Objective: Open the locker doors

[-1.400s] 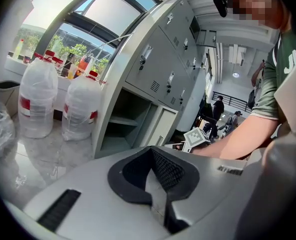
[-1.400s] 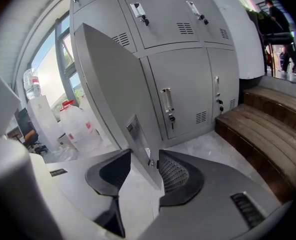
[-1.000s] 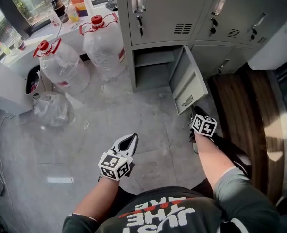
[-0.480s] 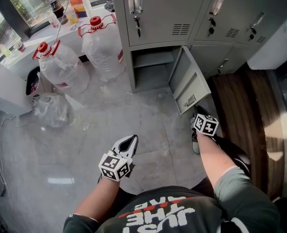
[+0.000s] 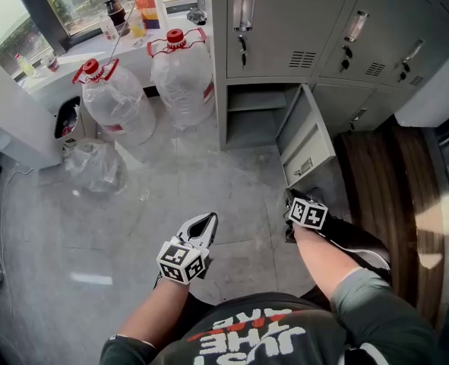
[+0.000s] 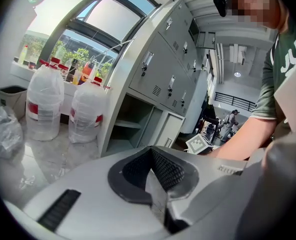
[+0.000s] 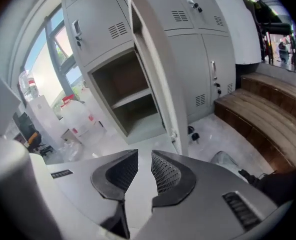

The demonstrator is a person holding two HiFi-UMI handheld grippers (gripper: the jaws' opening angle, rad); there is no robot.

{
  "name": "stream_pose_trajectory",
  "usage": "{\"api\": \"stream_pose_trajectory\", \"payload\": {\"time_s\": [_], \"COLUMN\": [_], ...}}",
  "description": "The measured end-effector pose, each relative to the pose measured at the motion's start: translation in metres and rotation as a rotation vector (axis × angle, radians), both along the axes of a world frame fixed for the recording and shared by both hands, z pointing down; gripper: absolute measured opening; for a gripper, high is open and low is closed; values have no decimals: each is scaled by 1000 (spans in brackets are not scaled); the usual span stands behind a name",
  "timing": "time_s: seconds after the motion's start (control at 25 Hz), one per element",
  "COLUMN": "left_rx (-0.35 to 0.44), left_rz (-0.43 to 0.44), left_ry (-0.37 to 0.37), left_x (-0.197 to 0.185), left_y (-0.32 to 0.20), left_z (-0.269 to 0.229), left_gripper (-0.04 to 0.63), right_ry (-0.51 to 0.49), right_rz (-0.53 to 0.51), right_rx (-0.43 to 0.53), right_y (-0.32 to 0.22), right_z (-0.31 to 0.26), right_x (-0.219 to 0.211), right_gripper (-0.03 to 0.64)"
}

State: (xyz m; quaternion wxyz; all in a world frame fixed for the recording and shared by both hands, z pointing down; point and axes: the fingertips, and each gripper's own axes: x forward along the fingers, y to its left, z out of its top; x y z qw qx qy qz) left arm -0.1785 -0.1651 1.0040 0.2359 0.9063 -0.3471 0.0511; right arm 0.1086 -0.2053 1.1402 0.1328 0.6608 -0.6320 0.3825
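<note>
The grey lockers (image 5: 285, 21) stand at the top of the head view. The lower left compartment (image 5: 254, 116) is open, showing one shelf, and its door (image 5: 306, 139) is swung out to the right. The other doors (image 5: 365, 33) are closed. My right gripper (image 5: 291, 202) (image 7: 144, 153) hangs just below the free edge of the open door (image 7: 153, 59), apart from it. Its jaws have just been opening and nothing is between them. My left gripper (image 5: 203, 225) (image 6: 150, 150) is over the floor in front of me with its jaws together and empty.
Two large water bottles (image 5: 182, 74) (image 5: 110, 101) stand left of the lockers, with a crumpled plastic bag (image 5: 95, 166) and a bin (image 5: 68, 120) nearby. A wooden bench (image 5: 384, 181) runs along the right. Keys (image 7: 193, 133) lie on the floor by the door.
My right gripper has drawn back from the open door's lower edge toward me. The left gripper has hardly shifted. The head view has swung a little.
</note>
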Motion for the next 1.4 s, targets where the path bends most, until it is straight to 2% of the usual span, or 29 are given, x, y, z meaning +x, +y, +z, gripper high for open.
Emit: {"api": "stream_pose_trajectory", "payload": {"time_s": [0.2, 0.36, 0.48, 0.6, 0.72, 0.92, 1.04, 1.16, 1.28, 1.4], "left_rx": [43, 121, 170, 205, 259, 282, 320, 297, 307, 288], "left_rz": [-27, -20, -9, 25, 41, -15, -66, -96, -86, -92], "left_ry": [-14, -29, 1, 54, 43, 51, 47, 53, 3, -12], "left_x": [-29, -52, -61, -51, -31, 9, 46, 85, 116, 138], "left_y": [4, -6, -16, -26, -37, -48, -63, -66, -60, -53], "left_z": [-21, -58, -94, -130, -161, -194, -220, -251, -301, -359], "left_gripper": [5, 5, 5, 5, 5, 5, 5, 5, 5, 5], "right_ry": [-47, -15, -3, 47, 115, 61, 63, 74, 44, 25], "right_rz": [-142, -225, -272, -308, -332, -380, -455, -531, -557, -567], "right_rx": [167, 338, 450, 510, 544, 610, 656, 658, 642, 633], "right_y": [-32, -41, -34, -17, -8, -17, -29, -29, -27, -25], "right_z": [-67, -156, -231, -294, -338, -360, -374, -396, -441, -499], "right_x": [-66, -97, -108, -91, -59, -6, 21, 41, 60, 80], "right_gripper": [98, 95, 87, 77, 63, 58, 58, 58, 58, 58]}}
